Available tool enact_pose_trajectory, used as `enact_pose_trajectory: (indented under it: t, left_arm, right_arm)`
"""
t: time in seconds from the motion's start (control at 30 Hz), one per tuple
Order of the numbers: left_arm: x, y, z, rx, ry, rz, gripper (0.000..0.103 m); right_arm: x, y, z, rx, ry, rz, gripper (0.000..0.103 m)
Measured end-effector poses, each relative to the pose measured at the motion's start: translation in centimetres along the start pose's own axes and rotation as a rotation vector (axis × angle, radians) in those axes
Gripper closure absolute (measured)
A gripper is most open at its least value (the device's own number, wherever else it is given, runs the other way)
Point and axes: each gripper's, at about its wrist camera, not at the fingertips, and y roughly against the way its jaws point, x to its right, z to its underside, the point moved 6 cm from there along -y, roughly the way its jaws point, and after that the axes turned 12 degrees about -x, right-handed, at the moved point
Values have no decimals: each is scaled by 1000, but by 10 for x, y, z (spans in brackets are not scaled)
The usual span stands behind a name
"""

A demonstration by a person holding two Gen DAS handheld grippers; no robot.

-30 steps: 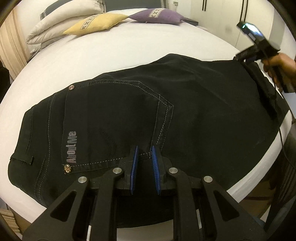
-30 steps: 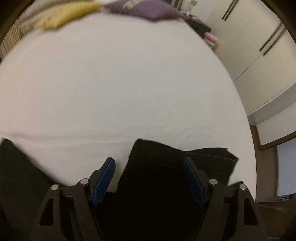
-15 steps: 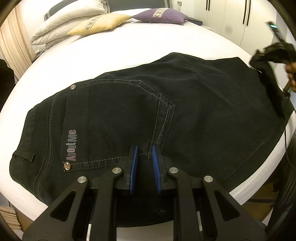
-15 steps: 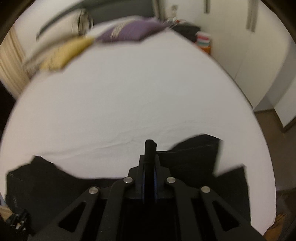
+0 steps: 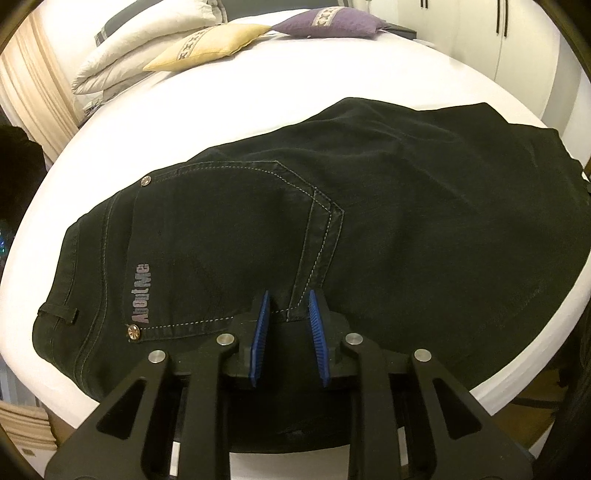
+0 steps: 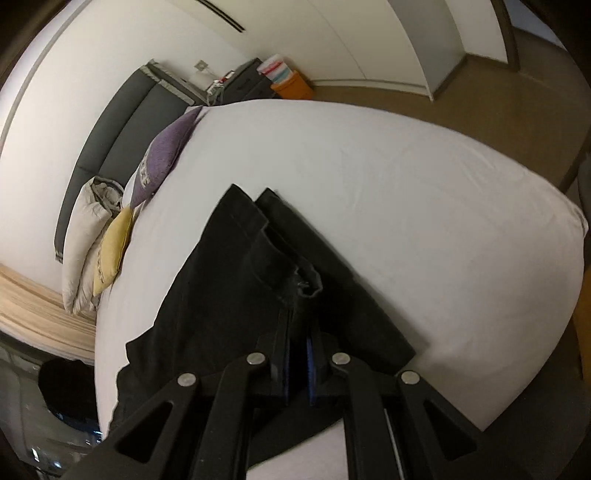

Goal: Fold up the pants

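Left gripper (image 5: 286,306) sits low over the near edge of the black pants (image 5: 369,206), its blue fingers (image 5: 260,332) a small way apart; the jaws have just been opening, and the corner of the stitched back pocket (image 5: 236,240) shows in the gap, with no clear press on the cloth. The pants lie flat across the white bed (image 5: 258,103), waistband toward the left of this view, a grey "About Me" print (image 5: 142,293) running along the pocket's edge and a metal rivet (image 5: 134,332) at its near corner. Over to the right wrist view: the right gripper (image 6: 297,332) has its fingers (image 6: 312,354) drawn together, clamped on a bunched fold of the pants' leg end (image 6: 295,273), which stands up out of the grip. The jaws have just been closing, and the fabric is plainly between them. From there the dark legs (image 6: 221,280) trail away over the sheet. Further up the bed, a yellow cushion (image 5: 210,46) and a purple cushion (image 5: 328,22) lie beside a stack of white pillows (image 5: 147,37), with a grey headboard (image 6: 107,140) behind and white wardrobe doors (image 5: 517,40) beyond the far side.
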Motion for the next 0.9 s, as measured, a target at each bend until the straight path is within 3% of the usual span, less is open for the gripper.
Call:
enact_pose_trajectory:
  t: [0.1,0.33,0.57,0.9]
  left_arm:
    - [1,0,0,-12,11,-6,81]
    - [9,1,-4,-30,3,-17,81]
    - [16,-2,-4,-6,-12,-52,81]
    - [21,2,1,2,-4,-53,81]
  right_arm:
    - [0,0,-10,15,-13,-26,96]
    - [22,28,4,41,-36,-61,96]
    - [48,29,5,44,-68,-34,97]
    - [48,36,8,45,-30,-26,98]
